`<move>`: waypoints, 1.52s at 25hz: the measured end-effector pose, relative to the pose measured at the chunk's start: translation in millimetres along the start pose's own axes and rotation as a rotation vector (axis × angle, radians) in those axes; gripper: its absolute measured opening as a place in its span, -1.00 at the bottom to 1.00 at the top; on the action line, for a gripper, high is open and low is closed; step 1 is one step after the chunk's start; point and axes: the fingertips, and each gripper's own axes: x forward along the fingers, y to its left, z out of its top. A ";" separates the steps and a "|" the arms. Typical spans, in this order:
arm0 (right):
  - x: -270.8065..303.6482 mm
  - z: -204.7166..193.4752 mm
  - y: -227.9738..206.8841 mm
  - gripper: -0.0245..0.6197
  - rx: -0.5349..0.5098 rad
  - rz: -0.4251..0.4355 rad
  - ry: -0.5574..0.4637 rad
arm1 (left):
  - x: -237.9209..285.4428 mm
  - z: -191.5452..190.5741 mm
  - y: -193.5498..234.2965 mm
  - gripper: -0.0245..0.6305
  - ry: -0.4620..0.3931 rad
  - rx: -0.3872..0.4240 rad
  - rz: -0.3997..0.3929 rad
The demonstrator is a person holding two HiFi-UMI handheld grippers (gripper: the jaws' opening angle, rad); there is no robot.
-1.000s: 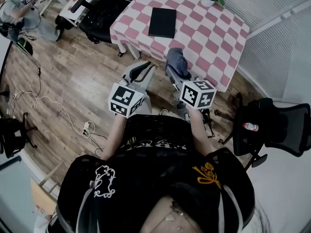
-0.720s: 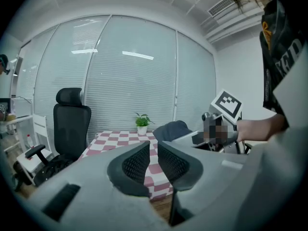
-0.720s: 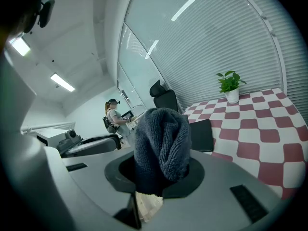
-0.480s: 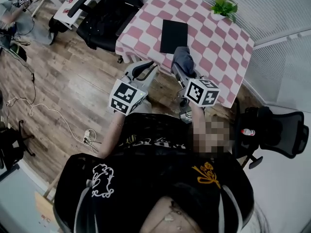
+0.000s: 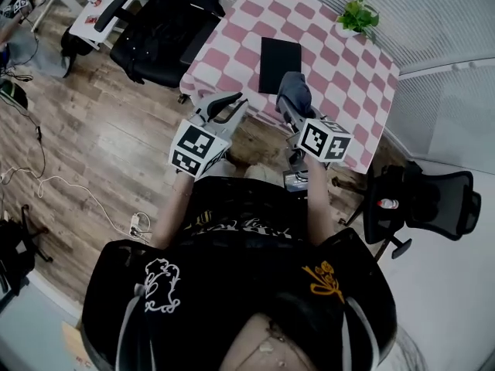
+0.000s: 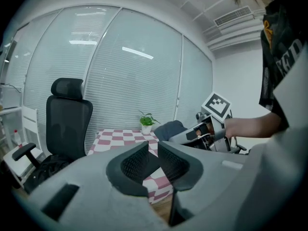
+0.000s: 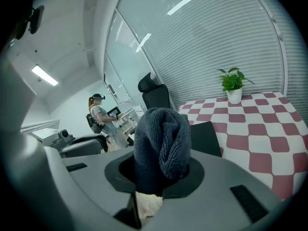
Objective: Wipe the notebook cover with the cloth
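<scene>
Cloth brought up to the notebook; wiping not begun.

Right gripper is clenched on a dark blue cloth, which stands bunched upright between its jaws. Black notebook lies flat and closed on the pink-and-white checked table, near the edge closest to the person. Compared with 1 s ago, both grippers sit closer to the table: the cloth then hung clear of the table edge and well short of the notebook, and in the head view it now shows just beside the notebook's near right corner. Contact cannot be told. Left gripper is empty, jaws slightly apart, held off the table's near left edge over the wood floor. A potted plant stands at the table's far side.
</scene>
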 end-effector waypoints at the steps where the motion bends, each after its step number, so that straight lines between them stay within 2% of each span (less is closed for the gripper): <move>1: 5.3 1.1 -0.5 -0.70 -0.004 0.004 0.012 | 1.2 -1.3 2.2 -0.76 0.003 -0.009 -0.007; 6: 26.6 11.7 -13.5 -0.70 -0.027 0.020 0.070 | 14.4 -2.7 3.1 -0.76 0.012 -0.021 -0.038; 11: 55.8 25.3 -30.6 -0.70 -0.064 0.038 0.125 | 28.0 1.9 9.5 -0.76 0.000 -0.024 -0.029; 22: 147.8 18.1 -80.3 -0.70 -0.108 0.101 0.360 | 61.5 9.2 33.9 -0.76 0.022 -0.056 0.060; 29: 201.1 6.7 -104.8 -0.70 -0.158 0.111 0.488 | 65.3 6.6 45.7 -0.76 0.046 -0.079 0.137; 38: 231.9 -11.7 -126.5 -0.70 -0.023 0.095 0.543 | 61.2 -1.3 50.9 -0.76 0.071 -0.105 0.203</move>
